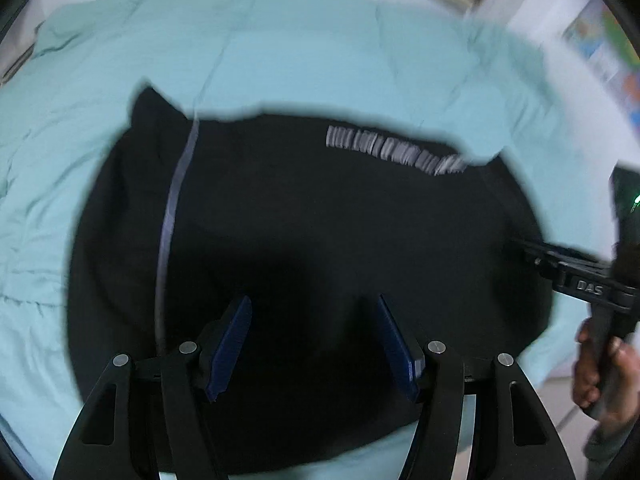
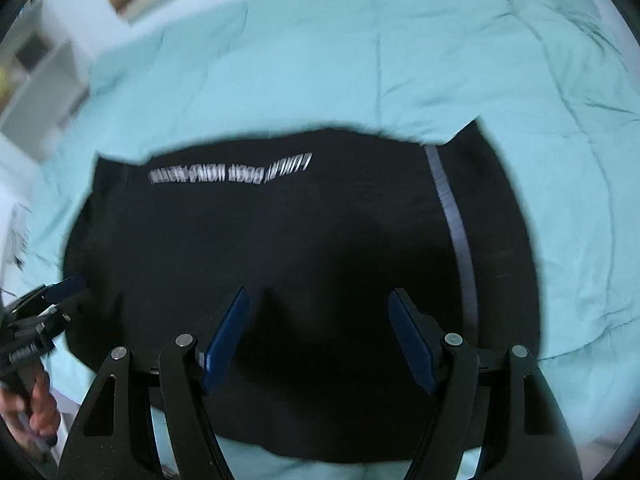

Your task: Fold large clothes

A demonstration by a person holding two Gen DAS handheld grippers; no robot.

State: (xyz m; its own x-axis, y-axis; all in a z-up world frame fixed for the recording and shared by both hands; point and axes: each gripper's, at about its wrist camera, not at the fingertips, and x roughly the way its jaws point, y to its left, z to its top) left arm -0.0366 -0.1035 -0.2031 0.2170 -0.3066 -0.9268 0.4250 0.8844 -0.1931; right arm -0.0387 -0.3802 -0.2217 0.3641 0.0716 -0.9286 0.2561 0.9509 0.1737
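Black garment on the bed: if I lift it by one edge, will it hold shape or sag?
The black garment will probably sag: it lies flat and limp with wavy edges. It may drag the wrinkled teal bedspread. Both claws are open above it, so nothing supports it.

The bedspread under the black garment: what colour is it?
Light turquoise bedspread, plain and quilted; the right wrist view shows it best.

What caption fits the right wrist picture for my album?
Open right gripper hovering over a black garment spread on a teal blanket.

Matt black cloth garment lies beyond the jaws (ribbed blue pads) on a soft, creased teal quilt.
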